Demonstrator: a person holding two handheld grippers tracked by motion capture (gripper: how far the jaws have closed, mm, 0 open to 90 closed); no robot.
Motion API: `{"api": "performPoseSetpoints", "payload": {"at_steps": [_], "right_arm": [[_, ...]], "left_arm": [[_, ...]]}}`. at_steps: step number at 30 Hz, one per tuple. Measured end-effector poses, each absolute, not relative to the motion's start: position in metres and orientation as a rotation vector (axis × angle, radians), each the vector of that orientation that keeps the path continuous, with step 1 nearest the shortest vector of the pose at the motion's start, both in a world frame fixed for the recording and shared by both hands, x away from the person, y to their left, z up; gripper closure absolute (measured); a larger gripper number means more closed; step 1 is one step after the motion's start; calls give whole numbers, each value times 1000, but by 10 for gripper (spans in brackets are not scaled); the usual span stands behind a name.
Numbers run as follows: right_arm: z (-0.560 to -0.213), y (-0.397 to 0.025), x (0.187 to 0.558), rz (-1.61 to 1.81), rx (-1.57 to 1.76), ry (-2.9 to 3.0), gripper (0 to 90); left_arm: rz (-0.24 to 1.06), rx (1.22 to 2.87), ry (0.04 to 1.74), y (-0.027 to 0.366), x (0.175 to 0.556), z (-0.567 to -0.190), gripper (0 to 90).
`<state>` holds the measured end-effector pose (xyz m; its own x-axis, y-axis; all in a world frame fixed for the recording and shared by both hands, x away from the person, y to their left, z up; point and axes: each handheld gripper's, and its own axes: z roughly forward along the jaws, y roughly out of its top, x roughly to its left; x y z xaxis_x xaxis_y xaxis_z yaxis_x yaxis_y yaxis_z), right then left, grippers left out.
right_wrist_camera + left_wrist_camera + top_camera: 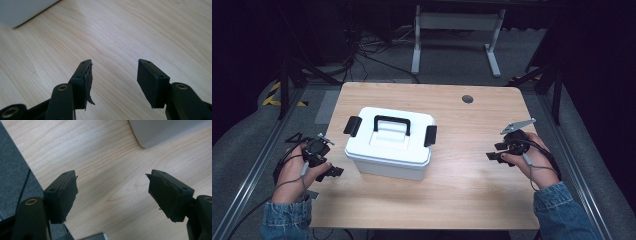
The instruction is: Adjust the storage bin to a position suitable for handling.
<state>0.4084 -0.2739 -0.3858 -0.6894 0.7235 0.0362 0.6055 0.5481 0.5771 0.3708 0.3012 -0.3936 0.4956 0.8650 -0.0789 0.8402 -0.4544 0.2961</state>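
Here, a white plastic storage box [389, 145] with a black carrying handle [392, 123] on its lid and a black latch [352, 126] at each end sits on the wooden tabletop [472, 175], left of centre. The left tool [333, 171] is held at the left edge of the tabletop, just beside the box's near-left corner but apart from it; in the left gripper view its jaws stand wide apart with nothing between them, and a corner of the box [160, 132] shows at the top. The right tool [493, 151] is held near the right edge, well apart from the box, its jaws also spread and empty above bare wood [140, 32].
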Motion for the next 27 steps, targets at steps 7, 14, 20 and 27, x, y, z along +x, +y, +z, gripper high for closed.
{"api": "performPoseSetpoints", "payload": {"at_steps": [7, 14, 20, 27], "right_arm": [[-372, -267, 409, 869, 1101, 2559, 442], [-353, -255, 411, 929, 1048, 2570, 449], [-332, -241, 415, 978, 1003, 2577, 450], [-308, -219, 420, 1027, 940, 2589, 453]], "left_arm": [[129, 2405, 1461, 304, 369, -387, 238], [117, 2402, 1462, 303, 371, -386, 238], [108, 2422, 1443, 302, 372, -387, 238], [114, 2412, 1444, 300, 372, -387, 238]]}}
